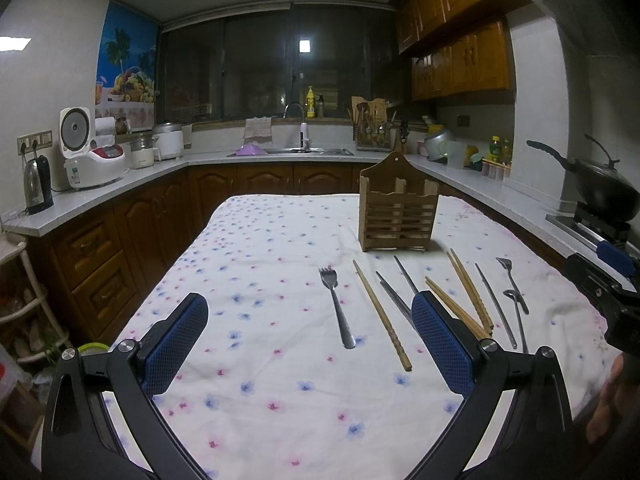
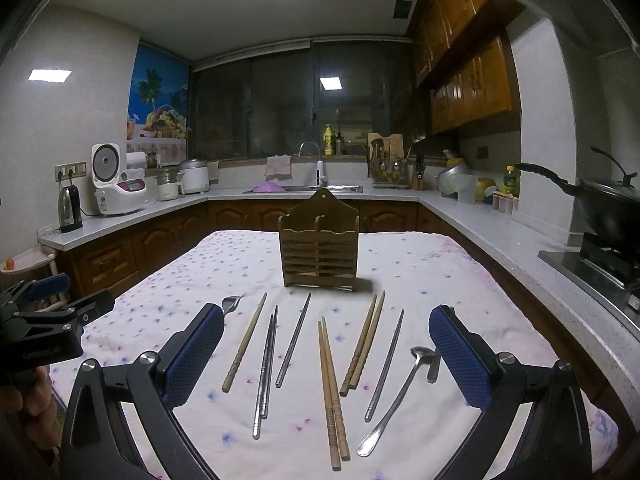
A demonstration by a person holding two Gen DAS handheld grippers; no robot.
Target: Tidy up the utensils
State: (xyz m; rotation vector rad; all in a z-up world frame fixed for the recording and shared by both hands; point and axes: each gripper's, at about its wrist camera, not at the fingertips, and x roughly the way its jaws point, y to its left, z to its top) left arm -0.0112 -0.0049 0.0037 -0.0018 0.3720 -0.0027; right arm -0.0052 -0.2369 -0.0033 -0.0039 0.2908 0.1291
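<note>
Utensils lie in a loose row on a bench (image 2: pixel 400 248) draped in a white cloth (image 1: pixel 280 392) printed with small blue and pink flowers, all pointing roughly toward a slatted wooden utensil holder (image 2: pixel 319 240) that stands upright just beyond them. Seen from the right wrist camera, the row runs from a fork (image 2: pixel 231 304), half hidden behind a blue gripper pad, through a single wooden chopstick (image 2: pixel 244 344), a pair of metal chopsticks (image 2: pixel 265 376) lying together, one lone metal chopstick (image 2: pixel 293 340), a light wooden pair (image 2: pixel 332 396), a darker wooden pair (image 2: pixel 363 346), another metal chopstick (image 2: pixel 385 366) and a long-handled metal spoon (image 2: pixel 394 396). A further metal handle shows beside the spoon's bowl, mostly hidden by the pad on that side.

The right gripper (image 2: pixel 326 354) hovers above the row with its jaws spread wide, holding nothing. The left gripper (image 1: pixel 310 344) hangs over the cloth to the left of the row, likewise wide apart and empty, with the fork between its pads in the left wrist view. A person's hand (image 1: pixel 608 408) shows at that view's lower right edge.

Around the bench runs a kitchen counter (image 1: pixel 100 196) carrying a kettle (image 1: pixel 38 184), an open-lidded rice cooker (image 1: pixel 90 148) and a sink (image 1: pixel 292 152) below dark windows; a black wok (image 2: pixel 604 204) sits on the stove at right.
</note>
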